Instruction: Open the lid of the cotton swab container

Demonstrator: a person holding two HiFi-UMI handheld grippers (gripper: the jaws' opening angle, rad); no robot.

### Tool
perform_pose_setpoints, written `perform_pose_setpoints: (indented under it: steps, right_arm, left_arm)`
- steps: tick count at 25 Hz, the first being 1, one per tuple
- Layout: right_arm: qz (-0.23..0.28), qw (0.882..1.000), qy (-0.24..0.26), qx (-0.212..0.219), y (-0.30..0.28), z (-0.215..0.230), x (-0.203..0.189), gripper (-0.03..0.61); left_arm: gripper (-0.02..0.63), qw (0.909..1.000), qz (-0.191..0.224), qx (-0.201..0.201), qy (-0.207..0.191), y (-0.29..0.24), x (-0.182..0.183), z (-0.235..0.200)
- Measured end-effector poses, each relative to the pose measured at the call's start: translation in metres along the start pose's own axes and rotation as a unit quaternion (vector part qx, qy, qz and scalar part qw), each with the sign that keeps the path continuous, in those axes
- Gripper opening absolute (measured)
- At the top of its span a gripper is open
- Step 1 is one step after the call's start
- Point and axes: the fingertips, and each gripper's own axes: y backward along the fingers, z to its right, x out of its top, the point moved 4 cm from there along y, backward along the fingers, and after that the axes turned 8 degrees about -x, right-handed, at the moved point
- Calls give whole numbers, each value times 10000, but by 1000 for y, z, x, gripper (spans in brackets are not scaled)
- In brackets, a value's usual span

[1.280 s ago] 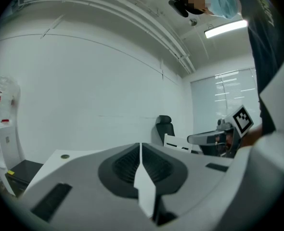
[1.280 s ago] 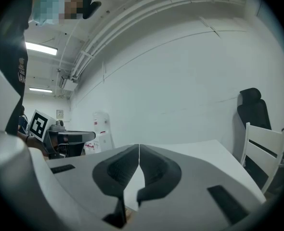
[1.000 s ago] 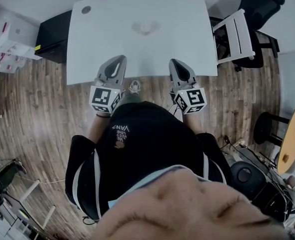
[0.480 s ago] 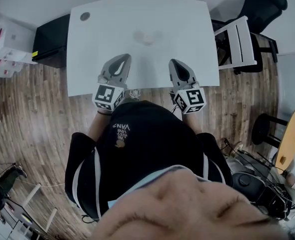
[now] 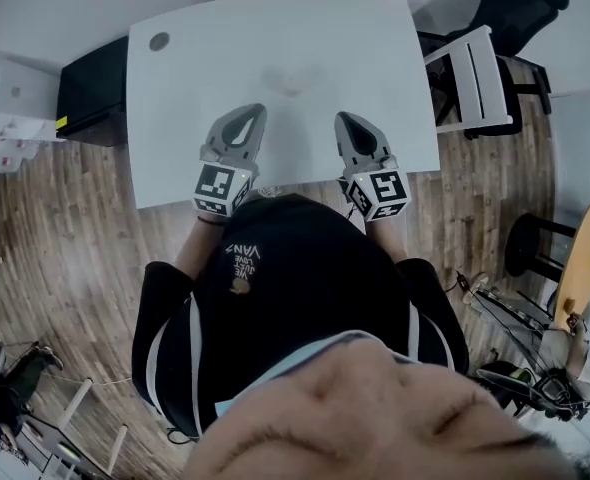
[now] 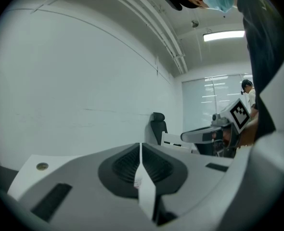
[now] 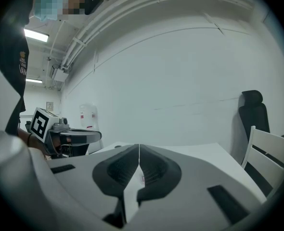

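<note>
Fingers together (nothing between) on left gripper and right gripper, above table near edge.

A white table fills the upper centre over a wooden plank floor. A black cabinet stands at its left, a white chair and black office chair upper right.

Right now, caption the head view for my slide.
Person holds shut left gripper and shut right gripper above the white table near its edge.
</note>
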Motion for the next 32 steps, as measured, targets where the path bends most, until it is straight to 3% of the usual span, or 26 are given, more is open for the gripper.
perform_pose_setpoints:
  steps: [18, 32]
  right_arm:
    - [-56, 9998, -51, -183, -13, 5, -5, 12]
    - [-136, 9989, -154, -415, -12, 5, -16, 12]
  left_arm:
    - [23, 9992, -38, -410, -26, -39, -12, -18]
    - [25, 9950, -662, -735, -114, -67, -58, -23]
